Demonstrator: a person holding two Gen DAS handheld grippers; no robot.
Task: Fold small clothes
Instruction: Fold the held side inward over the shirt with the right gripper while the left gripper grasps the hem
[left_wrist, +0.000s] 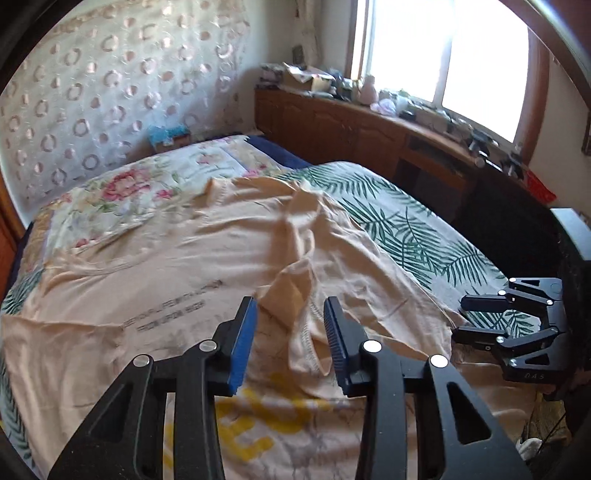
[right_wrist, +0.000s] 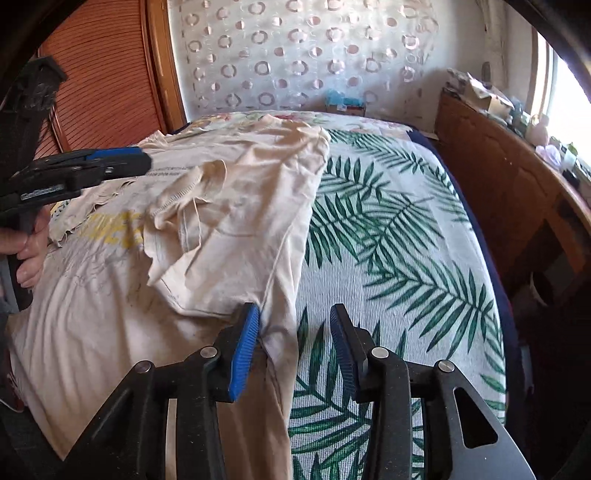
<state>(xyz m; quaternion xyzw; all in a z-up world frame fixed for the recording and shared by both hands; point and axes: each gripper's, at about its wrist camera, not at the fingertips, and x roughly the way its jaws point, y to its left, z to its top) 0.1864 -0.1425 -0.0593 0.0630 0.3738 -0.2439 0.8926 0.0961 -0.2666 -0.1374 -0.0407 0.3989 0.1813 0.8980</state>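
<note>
Both grippers, left (left_wrist: 290, 343) and right (right_wrist: 293, 349), hover with jaws apart, gripping nothing, over the shirt (left_wrist: 155, 258), which lies flat on the bed (right_wrist: 406, 221), its side turned in, seemingly for folding.

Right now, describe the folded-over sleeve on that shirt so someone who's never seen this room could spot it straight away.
Start at the bed with the green palm-leaf cover. A pale peach T-shirt lies across its left side. The sleeve is the crumpled flap turned inward on top of the shirt, its stitched hem showing, just right of the yellow print, unlike the flatter cloth around it.
</note>
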